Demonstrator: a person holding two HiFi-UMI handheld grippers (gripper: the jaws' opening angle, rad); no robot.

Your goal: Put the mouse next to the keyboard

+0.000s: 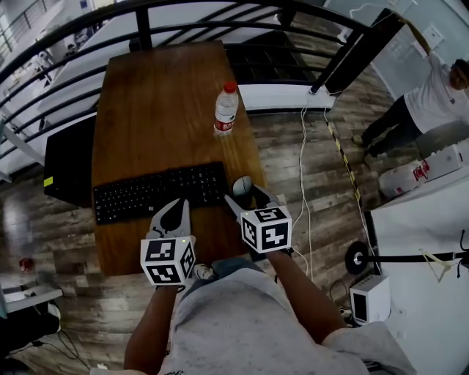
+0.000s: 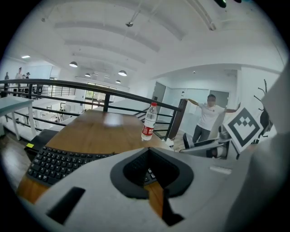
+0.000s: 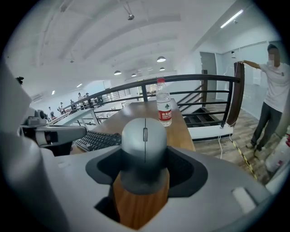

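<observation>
Left gripper (image 1: 179, 205) fingers meet; right gripper (image 1: 244, 192) fingers clamp the mouse (image 1: 242, 184).

Beyond the keyboard (image 1: 157, 192) the table (image 1: 154, 110) lies open, bar one bottle (image 1: 226, 108).

A wooden counter (image 1: 168, 95) is being bordered at its far end by a black metal railing (image 1: 220, 9). The grey-brown plank floor (image 1: 282, 150) around it is being crossed by white cables (image 1: 303, 183) and a striped strip (image 1: 343, 165), with a white cabinet (image 1: 418, 242) being shown at the right. The room is being lit by round ceiling lamps (image 2: 122, 73) under a white arched ceiling (image 2: 113, 41), and a person (image 1: 432, 95) in a white top is being seen standing near the far wall.
</observation>
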